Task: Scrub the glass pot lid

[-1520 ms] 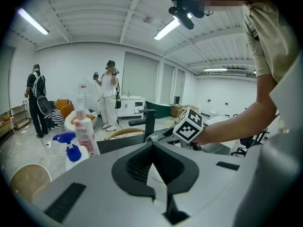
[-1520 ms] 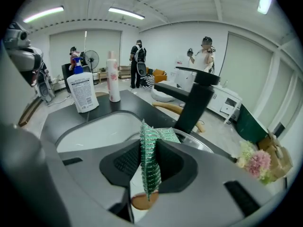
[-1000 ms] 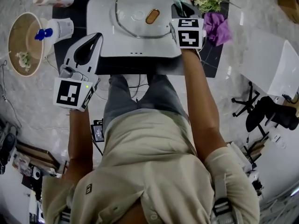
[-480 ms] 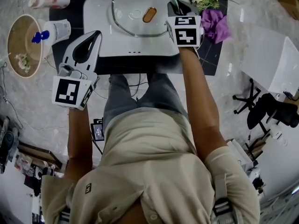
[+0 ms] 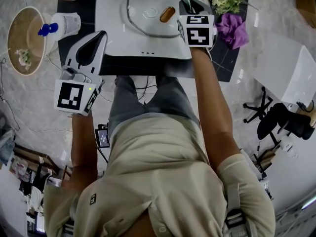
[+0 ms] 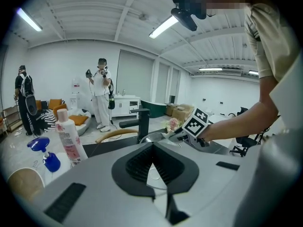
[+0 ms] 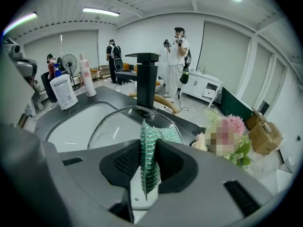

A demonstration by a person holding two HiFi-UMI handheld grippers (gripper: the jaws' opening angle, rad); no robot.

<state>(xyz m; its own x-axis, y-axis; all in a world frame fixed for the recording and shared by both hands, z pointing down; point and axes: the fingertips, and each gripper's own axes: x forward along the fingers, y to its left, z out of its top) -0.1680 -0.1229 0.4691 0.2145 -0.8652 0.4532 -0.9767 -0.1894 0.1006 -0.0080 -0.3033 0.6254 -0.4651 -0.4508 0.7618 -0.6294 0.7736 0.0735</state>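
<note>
Right gripper (image 7: 150, 148): clamping green scouring pad (image 7: 149, 170); glass pot lid (image 7: 116, 126) lying just ahead. Left gripper (image 6: 152, 146): jaws resting together, holding nothing.

Figure: White hall serving as a recording lab. Ceiling strip lights (image 6: 163, 26); freestanding table (image 5: 223, 63) carrying a mock sink (image 5: 113, 14) and black faucet (image 7: 147, 79); other persons (image 7: 178, 60) with handheld gear; office chairs (image 5: 276, 120).
</note>
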